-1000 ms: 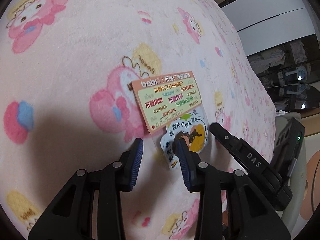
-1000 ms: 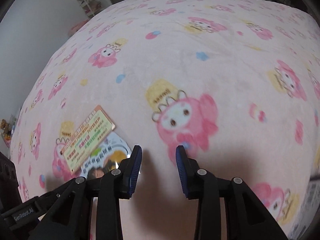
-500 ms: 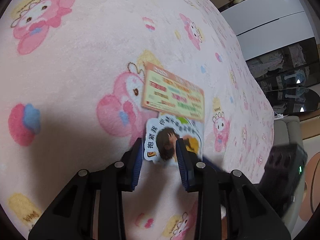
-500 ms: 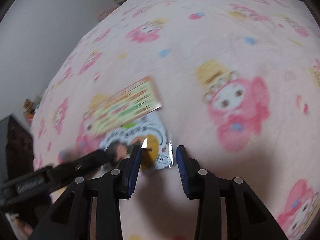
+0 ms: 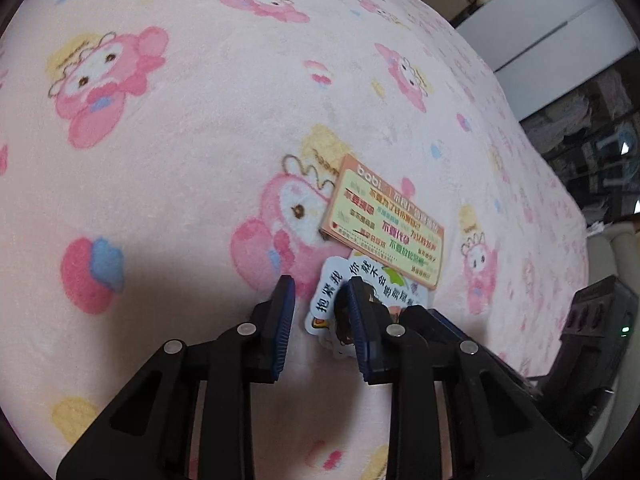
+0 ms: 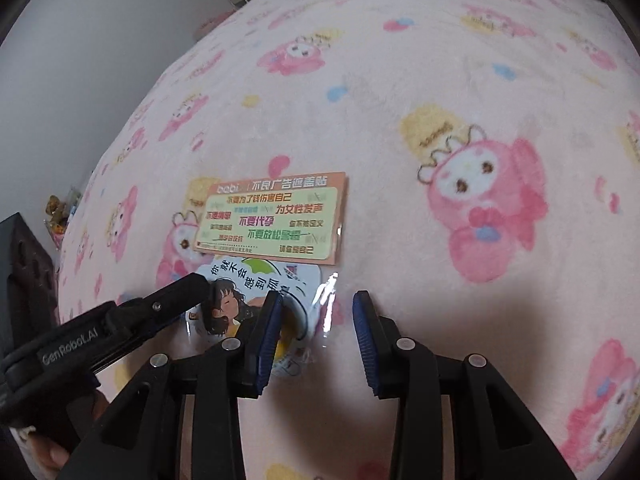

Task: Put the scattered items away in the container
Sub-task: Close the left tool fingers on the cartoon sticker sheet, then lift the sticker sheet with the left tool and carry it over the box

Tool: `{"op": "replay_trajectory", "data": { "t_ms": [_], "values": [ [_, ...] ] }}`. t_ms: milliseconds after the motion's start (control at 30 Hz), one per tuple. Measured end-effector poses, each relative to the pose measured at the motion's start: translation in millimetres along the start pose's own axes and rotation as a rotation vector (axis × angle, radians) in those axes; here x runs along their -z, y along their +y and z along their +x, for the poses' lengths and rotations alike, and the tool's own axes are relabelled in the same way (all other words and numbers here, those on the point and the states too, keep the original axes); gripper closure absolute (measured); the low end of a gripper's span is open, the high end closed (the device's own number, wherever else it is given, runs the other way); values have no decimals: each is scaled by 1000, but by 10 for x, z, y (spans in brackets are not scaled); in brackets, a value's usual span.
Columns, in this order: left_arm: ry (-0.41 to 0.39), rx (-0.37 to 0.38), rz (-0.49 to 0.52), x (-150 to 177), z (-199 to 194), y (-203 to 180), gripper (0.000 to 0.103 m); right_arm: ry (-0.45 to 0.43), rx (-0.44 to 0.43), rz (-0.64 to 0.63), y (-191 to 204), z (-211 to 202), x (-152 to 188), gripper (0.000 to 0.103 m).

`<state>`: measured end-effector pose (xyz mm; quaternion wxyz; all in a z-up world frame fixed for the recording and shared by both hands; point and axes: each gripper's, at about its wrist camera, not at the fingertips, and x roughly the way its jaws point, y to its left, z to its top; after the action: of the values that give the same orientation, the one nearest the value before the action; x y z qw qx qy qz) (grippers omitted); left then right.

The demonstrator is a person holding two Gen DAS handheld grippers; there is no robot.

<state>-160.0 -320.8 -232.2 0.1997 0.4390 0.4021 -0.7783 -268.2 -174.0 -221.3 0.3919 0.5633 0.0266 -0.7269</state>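
Observation:
An orange-edged sticker card (image 5: 384, 224) with green text lies flat on the pink blanket; it also shows in the right wrist view (image 6: 272, 218). A round cartoon sticker in a clear sleeve (image 5: 360, 284) lies just below it, also seen in the right wrist view (image 6: 256, 292). My left gripper (image 5: 320, 292) is open, its right finger resting over the round sticker's left part. My right gripper (image 6: 316, 312) is open, its left finger over the sticker's right part, near the sleeve's edge. The left gripper's finger (image 6: 176, 296) reaches in from the left in the right wrist view. No container is in view.
The pink cartoon-print blanket (image 5: 200, 120) covers the whole bed. A black device (image 5: 596, 320) sits at the right edge of the left view, and a dark box (image 6: 24, 280) at the left edge of the right view. Wardrobe and shelves stand behind.
Both grippers have closed in on the round sticker from opposite sides. The right gripper swung left from bare blanket to the sticker. Both stayed open.

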Motion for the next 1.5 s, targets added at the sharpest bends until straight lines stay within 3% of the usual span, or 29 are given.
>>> {"op": "replay_trajectory", "data": {
  "t_ms": [200,333,600,767,900,1000,1100,1300,1500],
  "values": [
    [66,26,44,134,32,-166,76,-16,-15,-33,42,-261,212,79],
    [126,60,92,370,6,-426,76,-48,23,-18,-52,-589,424,79],
    [276,93,241,1156,-12,-930,75,-27,170,89,-435,-1101,1233,78],
    [314,74,300,1556,-162,-1003,74,-33,176,176,-688,-1297,1680,77],
    [273,66,249,1483,-222,-928,74,-30,169,182,-734,-1336,1790,77],
    [251,77,212,1391,-196,-868,74,-36,210,149,-678,-1357,1782,76],
    [261,87,193,1302,-83,-881,74,-40,238,135,-664,-1354,1782,76],
    [309,97,189,1315,133,-946,74,-27,201,175,-785,-1222,1786,72],
    [341,111,253,1397,167,-1057,73,-45,173,190,-802,-1221,1772,71]
  ]
}}
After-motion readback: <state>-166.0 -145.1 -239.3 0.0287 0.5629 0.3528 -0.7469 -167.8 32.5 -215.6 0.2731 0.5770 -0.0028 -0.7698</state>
